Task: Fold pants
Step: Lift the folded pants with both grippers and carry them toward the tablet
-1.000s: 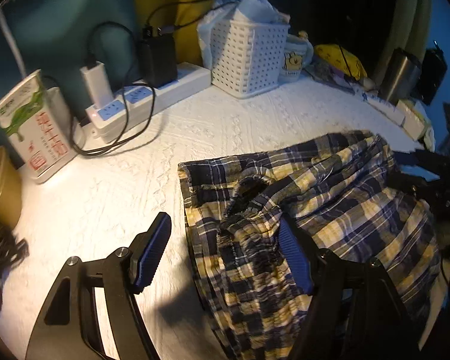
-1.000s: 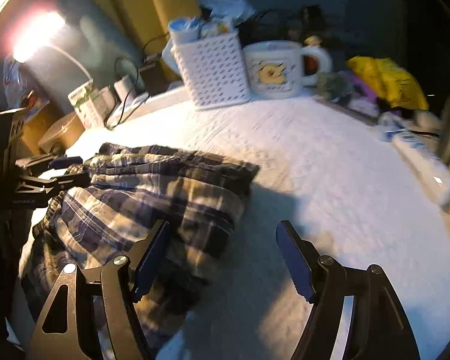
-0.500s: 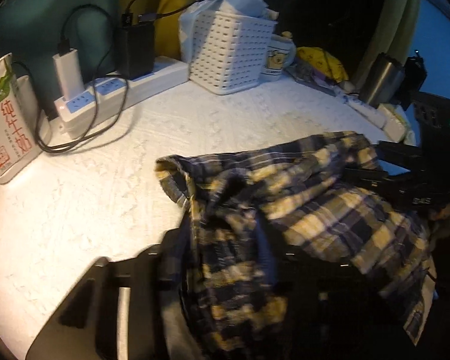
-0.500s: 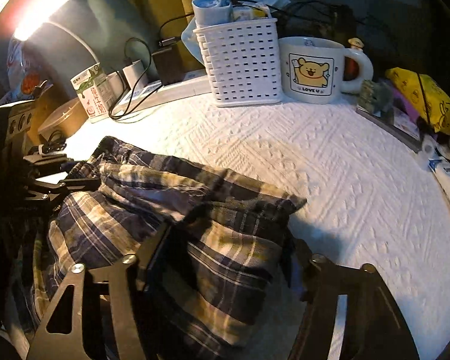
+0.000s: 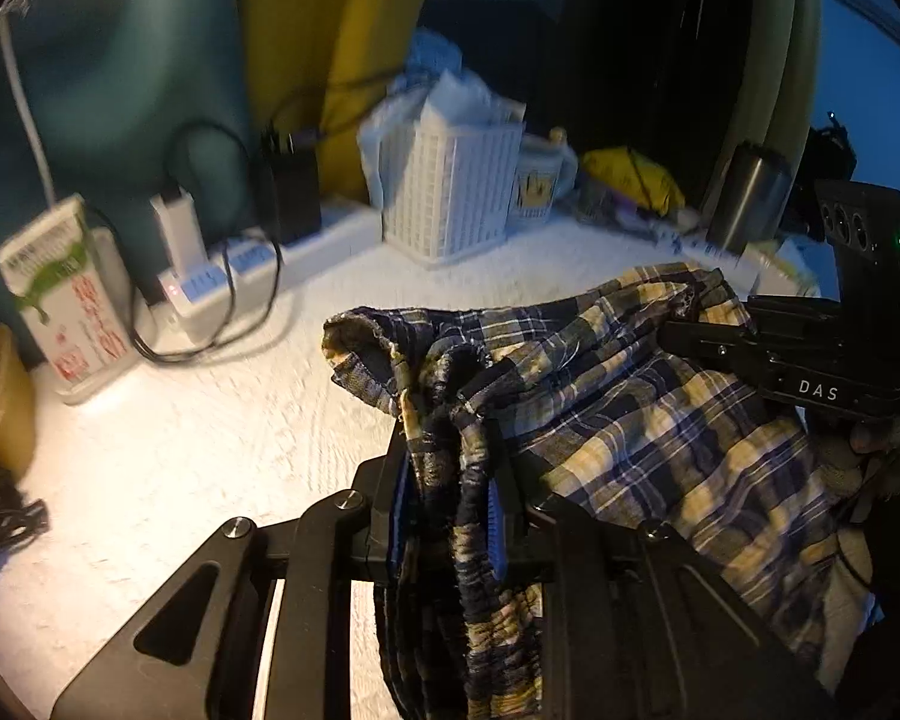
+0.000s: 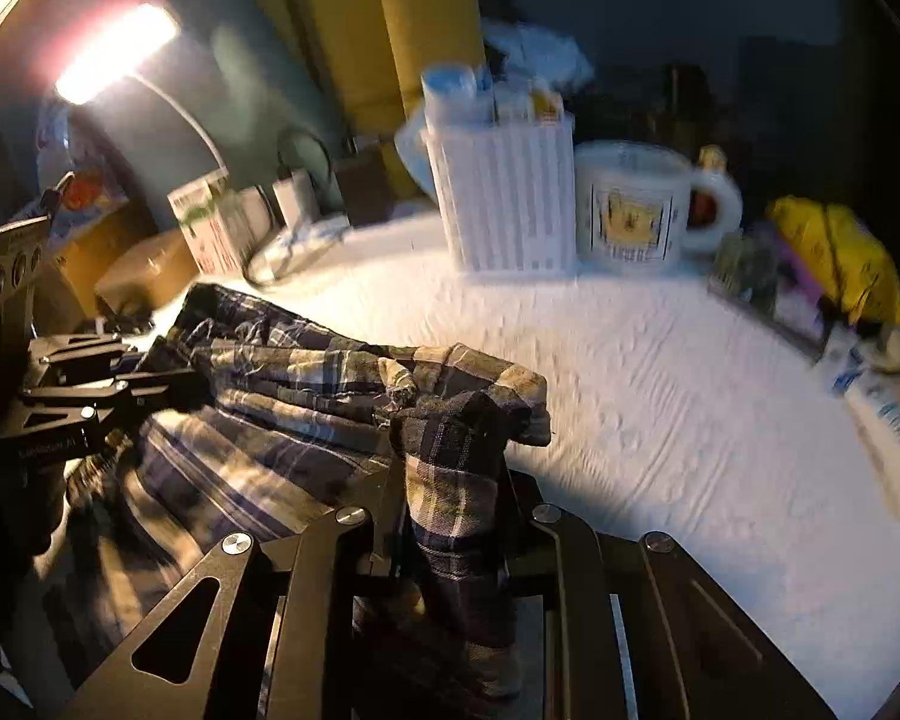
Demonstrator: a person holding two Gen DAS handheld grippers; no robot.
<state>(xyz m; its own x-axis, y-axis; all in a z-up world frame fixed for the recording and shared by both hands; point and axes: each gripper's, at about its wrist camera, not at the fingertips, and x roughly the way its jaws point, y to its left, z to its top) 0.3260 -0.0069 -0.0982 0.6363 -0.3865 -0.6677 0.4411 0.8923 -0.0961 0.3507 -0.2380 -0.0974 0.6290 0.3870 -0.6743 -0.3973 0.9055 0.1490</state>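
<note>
The plaid pants (image 5: pixel 630 408), navy and yellow, hang bunched between my two grippers above the white textured cloth (image 5: pixel 180 450). My left gripper (image 5: pixel 450 516) is shut on the gathered waistband end, which drapes down between its jaws. My right gripper (image 6: pixel 450 510) is shut on the other end of the pants (image 6: pixel 306 396). The right gripper also shows at the right of the left wrist view (image 5: pixel 810 372), and the left gripper shows at the left of the right wrist view (image 6: pixel 78 402).
A white slotted basket (image 5: pixel 450 198), a bear mug (image 6: pixel 636 210), a power strip with chargers (image 5: pixel 222 276), a carton (image 5: pixel 66 294) and a steel tumbler (image 5: pixel 750 198) line the back. A yellow bag (image 6: pixel 840 258) and tubes (image 6: pixel 888 414) lie at right. A lamp (image 6: pixel 114 54) glows.
Both grippers went from open around the flat pants to shut on the fabric. The pants have been lifted off the cloth and bunched up between them.
</note>
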